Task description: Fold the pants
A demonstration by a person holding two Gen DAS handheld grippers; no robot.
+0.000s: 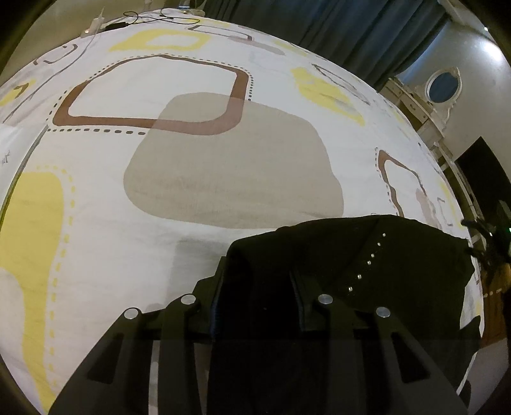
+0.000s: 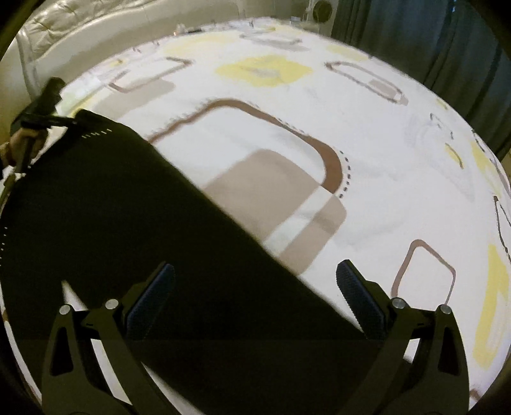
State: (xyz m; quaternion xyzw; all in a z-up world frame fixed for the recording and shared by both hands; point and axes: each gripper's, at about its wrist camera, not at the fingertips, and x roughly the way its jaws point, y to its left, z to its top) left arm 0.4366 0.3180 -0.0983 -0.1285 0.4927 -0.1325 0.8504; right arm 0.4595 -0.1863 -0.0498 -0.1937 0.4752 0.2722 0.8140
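Note:
Black pants (image 2: 127, 217) with a row of small silver studs lie on the patterned bed sheet (image 2: 287, 134). In the left wrist view my left gripper (image 1: 258, 277) is shut on the pants (image 1: 367, 265) near their studded top edge, and the cloth drapes over the fingers. In the right wrist view my right gripper (image 2: 255, 281) is open, its jaws wide apart over the lower leg of the pants. The left gripper (image 2: 44, 118) shows at the far left of that view, holding the pants' far corner. The right gripper (image 1: 491, 236) shows dimly at the right edge of the left wrist view.
The bed sheet (image 1: 191, 153) is white with brown, beige and yellow shapes. Cables and a power strip (image 1: 95, 24) lie at the far edge. Dark curtains (image 1: 335, 28) and a white dresser with an oval mirror (image 1: 444, 86) stand beyond the bed. A padded headboard (image 2: 80, 22) is at the far left.

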